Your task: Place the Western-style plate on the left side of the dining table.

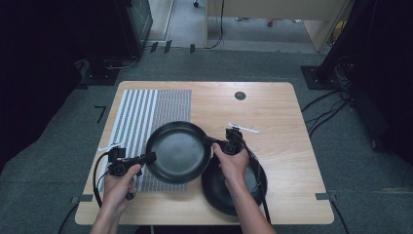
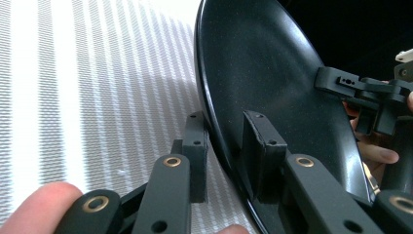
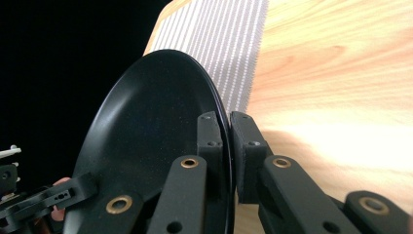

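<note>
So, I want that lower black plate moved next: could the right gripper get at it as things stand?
Probably not yet. The right gripper is shut on the rim of the upper round black plate, and that hand hangs over the lower round black plate.

Striped mat (image 1: pixel 146 114) on wooden table (image 1: pixel 277 102); second black plate (image 1: pixel 216 187) near front edge.

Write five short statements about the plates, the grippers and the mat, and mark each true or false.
1. Both grippers clamp the rim of the upper black plate. True.
2. The left gripper is open. False: shut on the rim.
3. A second black plate lies on the table under the right hand. True.
4. The striped mat is plain red. False: grey and white stripes.
5. The right gripper holds a fork. False: it grips the plate.
</note>
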`<state>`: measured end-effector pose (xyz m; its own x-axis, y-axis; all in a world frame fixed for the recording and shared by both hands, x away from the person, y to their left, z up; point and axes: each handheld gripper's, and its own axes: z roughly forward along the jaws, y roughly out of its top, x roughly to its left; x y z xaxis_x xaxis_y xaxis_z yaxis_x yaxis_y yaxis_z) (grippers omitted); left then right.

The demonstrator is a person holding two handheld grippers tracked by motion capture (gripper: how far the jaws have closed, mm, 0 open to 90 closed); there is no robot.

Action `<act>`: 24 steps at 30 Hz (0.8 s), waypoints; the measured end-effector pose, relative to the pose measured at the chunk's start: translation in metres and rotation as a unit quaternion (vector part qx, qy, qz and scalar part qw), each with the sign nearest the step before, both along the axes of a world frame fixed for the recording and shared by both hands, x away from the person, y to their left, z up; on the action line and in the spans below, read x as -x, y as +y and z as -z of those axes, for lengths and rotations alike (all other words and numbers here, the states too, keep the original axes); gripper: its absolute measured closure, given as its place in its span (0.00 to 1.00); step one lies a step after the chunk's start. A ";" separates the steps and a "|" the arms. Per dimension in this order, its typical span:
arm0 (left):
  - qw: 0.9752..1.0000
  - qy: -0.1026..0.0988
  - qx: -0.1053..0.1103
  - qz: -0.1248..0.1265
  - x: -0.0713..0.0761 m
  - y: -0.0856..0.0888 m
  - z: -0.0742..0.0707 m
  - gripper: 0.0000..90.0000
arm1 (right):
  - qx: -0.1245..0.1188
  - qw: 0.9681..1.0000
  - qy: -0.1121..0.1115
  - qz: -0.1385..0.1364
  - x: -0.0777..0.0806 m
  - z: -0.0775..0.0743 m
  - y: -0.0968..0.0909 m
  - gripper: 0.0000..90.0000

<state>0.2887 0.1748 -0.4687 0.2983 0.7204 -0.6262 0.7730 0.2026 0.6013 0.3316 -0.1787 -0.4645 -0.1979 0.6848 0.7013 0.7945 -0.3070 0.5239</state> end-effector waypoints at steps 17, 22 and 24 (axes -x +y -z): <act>0.998 0.012 -0.014 -0.054 -0.025 0.041 0.015 0.81 | 0.018 0.999 0.017 -0.027 -0.055 0.018 0.057 0.92; 0.998 0.018 -0.016 -0.065 -0.033 0.050 0.020 0.81 | 0.019 0.999 0.024 -0.026 -0.069 0.025 0.069 0.91; 0.997 0.018 -0.018 -0.069 -0.036 0.054 0.022 0.81 | 0.020 0.999 0.023 -0.027 -0.073 0.027 0.074 0.91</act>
